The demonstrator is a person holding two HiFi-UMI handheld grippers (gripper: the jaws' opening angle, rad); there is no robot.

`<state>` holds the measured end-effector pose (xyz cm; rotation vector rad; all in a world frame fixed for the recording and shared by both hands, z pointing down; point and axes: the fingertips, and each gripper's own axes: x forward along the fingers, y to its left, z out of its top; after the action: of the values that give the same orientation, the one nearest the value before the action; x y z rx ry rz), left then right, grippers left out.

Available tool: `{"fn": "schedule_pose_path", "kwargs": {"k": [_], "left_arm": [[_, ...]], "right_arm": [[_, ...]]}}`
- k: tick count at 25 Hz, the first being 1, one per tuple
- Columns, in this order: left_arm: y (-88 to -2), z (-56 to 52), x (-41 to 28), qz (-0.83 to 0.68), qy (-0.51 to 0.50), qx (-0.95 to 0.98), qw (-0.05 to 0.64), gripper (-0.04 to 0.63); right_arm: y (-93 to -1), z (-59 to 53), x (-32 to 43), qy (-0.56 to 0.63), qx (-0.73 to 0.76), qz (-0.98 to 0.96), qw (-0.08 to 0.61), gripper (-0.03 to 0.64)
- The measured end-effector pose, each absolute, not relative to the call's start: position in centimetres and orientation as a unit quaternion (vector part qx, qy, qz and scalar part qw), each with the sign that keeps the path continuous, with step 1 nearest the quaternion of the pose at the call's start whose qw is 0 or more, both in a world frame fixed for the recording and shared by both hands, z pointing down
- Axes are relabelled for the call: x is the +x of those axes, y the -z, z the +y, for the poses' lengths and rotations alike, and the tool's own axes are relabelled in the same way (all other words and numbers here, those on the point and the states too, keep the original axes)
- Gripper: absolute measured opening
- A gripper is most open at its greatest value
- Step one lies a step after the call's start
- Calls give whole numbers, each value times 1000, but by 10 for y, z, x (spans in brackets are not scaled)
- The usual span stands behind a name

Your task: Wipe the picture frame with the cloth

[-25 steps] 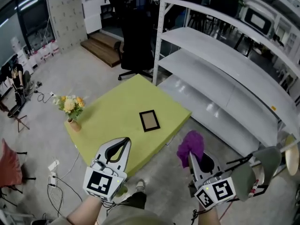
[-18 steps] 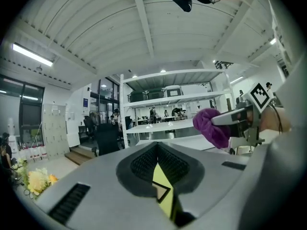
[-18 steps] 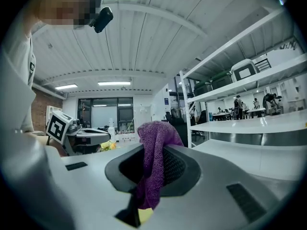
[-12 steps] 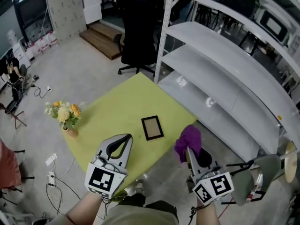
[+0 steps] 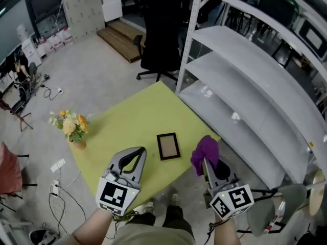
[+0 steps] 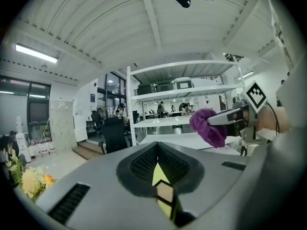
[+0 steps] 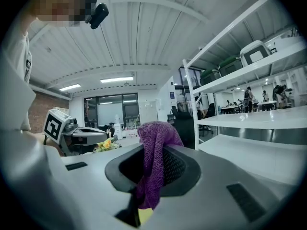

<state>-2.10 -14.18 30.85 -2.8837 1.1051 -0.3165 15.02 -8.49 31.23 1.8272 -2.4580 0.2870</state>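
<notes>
Between right gripper [image 7: 147, 178] jaws, seemingly, cloth [image 7: 156, 145]

Left gripper [image 5: 135, 154] and right gripper [image 5: 206, 163] have smooth light-grey shells with dark slot vents, and black ribbed pads [image 6: 141, 166] line the inner faces of the fingers. Each has a cube at the rear, left [image 5: 115, 195] and right [image 5: 232, 202], with black-and-white square markers on white faces. The person wears a pale olive top [image 5: 148, 237], dark trousers [image 5: 153, 218], light shoes [image 5: 150, 205] and a black head camera [image 7: 98, 14].
</notes>
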Motion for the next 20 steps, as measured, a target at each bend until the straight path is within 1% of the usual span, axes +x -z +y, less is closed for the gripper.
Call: {"fn": "schedule_pose_path", "kwargs": {"k": [10, 20], "left_arm": [[-342, -185, 6, 420, 143, -896, -10, 6], [-402, -224, 22, 448, 175, -875, -57, 7]], "right_arm": [[-339, -162, 168, -109, 497, -858, 76, 60], [-382, -239, 149, -111, 403, -898, 136, 60]]}}
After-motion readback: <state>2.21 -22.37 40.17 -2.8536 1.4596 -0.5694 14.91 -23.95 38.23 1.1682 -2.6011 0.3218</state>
